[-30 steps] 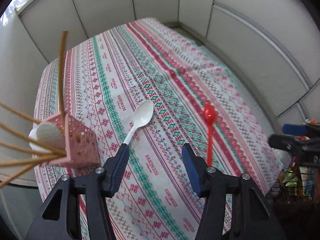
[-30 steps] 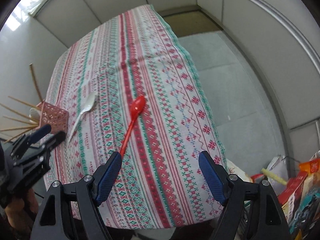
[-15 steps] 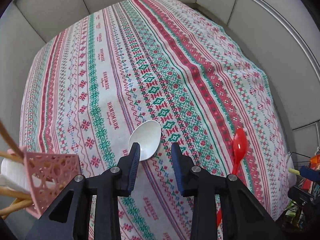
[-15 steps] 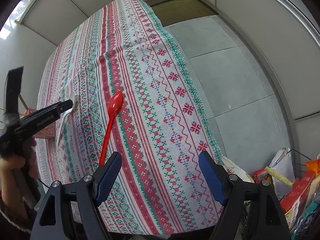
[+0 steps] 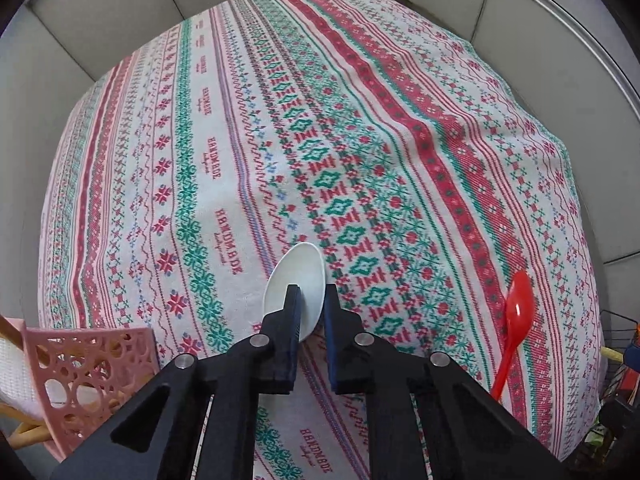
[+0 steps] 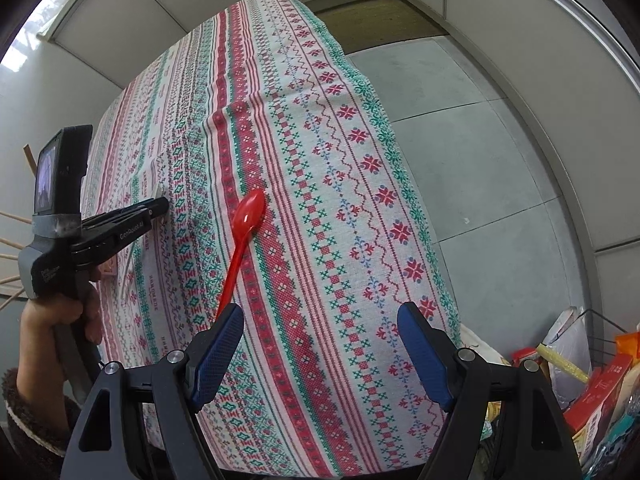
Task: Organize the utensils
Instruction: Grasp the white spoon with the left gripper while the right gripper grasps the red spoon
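A white plastic spoon point(image 5: 298, 276) lies on the patterned tablecloth point(image 5: 360, 80). My left gripper point(image 5: 312, 290) points steeply down at it, and its jaws are closing with the lower end of the spoon's bowl pinched between the blue pads. In the right wrist view a hand point(image 6: 52, 320) holds the left gripper point(image 6: 160, 206), with a white sliver of spoon at its tip. A red spoon point(image 5: 518, 312) lies to the right. My right gripper point(image 6: 320, 312) hangs open above the cloth, and the red spoon's point(image 6: 250, 210) handle ends by its left finger.
A pink perforated holder point(image 5: 92, 360) with wooden sticks stands at the near left corner. The cloth's right edge drops to a grey tiled floor point(image 6: 500, 160). Bags and boxes point(image 6: 592, 380) crowd the floor at the lower right. Pale wall panels surround the table.
My left gripper came down over the white spoon and its jaws narrowed from wide apart to close around the bowl. The right gripper sank slightly and stayed open.
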{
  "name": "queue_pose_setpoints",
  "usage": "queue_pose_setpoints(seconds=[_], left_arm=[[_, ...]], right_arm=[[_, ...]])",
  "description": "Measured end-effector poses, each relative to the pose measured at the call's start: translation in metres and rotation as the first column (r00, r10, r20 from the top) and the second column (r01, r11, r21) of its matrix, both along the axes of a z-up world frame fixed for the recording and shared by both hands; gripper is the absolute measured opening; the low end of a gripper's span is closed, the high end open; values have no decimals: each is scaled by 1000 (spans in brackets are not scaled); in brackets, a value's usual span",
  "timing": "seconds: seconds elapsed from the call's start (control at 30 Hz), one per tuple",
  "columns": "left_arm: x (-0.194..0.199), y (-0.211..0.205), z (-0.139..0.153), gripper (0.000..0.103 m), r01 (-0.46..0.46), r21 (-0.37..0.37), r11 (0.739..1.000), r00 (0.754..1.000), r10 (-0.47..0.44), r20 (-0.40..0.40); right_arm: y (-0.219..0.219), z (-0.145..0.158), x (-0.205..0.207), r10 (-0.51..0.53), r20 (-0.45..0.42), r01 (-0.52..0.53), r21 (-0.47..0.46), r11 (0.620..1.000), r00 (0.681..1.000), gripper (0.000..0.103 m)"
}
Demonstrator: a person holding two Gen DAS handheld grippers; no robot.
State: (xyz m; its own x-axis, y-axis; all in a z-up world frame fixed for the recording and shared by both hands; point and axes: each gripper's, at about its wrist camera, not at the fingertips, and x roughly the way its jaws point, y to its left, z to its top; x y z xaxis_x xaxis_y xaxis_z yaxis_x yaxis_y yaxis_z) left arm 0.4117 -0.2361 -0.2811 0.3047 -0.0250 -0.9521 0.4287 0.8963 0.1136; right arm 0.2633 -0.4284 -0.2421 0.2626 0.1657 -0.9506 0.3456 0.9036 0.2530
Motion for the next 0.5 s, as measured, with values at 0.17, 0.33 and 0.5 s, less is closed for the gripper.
queue_pose_setpoints(seconds=[0.17,0.33,0.5], left_arm=[[-8,10,16,3,-22,-53,998,999,24,45],[-30,15,44,3,37,-107,994,995,-26,100],[-54,23,74,3,86,-192,978,991,-64,117]], right_arm=[[2,2,5,6,6,-6,-5,1000,1000,80],[-1,1,10,-22,2,22,2,1000,1000,80],[2,4,14,-29,13,29,3,1000,999,80]])
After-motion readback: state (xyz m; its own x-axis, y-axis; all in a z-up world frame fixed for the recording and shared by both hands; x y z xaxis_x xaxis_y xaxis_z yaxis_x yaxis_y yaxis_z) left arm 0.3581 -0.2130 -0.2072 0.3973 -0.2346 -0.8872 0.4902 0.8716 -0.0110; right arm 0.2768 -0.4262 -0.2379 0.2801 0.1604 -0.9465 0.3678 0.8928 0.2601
